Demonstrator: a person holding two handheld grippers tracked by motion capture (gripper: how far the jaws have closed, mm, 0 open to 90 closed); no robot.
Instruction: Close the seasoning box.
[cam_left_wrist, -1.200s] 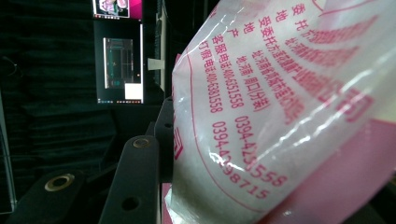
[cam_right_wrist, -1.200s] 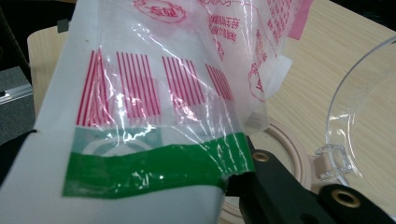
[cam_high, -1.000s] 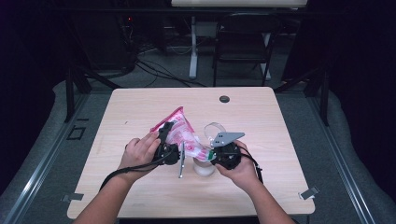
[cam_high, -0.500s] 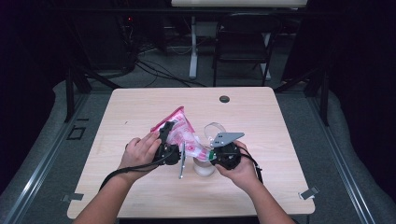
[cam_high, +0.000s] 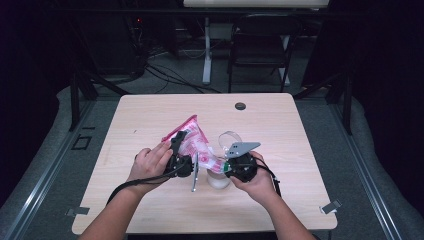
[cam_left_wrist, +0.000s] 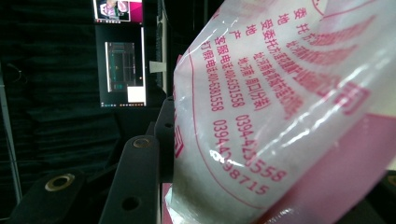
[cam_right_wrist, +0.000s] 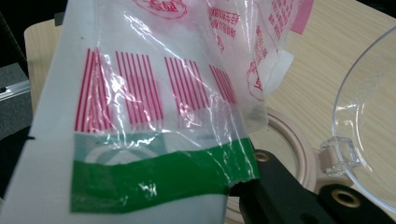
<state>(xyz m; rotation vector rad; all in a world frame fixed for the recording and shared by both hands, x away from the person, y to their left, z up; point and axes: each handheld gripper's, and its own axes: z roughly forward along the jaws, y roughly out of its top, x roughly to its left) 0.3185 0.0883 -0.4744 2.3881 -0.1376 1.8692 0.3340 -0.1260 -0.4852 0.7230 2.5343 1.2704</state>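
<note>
Both grippers grip the bag (cam_high: 197, 145), left gripper (cam_high: 181, 162) mid-body and right gripper (cam_high: 235, 167) clamped on its lower mouth, which slopes down over the jar (cam_high: 218, 180).

From my remote station I read red print on the pink-and-clear plastic bag (cam_left_wrist: 280, 116) in the left gripper view: columns of Chinese characters beside the numbers "400-6381558", "0394-4235558" and a partly hidden one ending in "98715". In the right gripper view, the bag carries red barcode-like stripes and a round red stamp whose characters I cannot make out.
</note>
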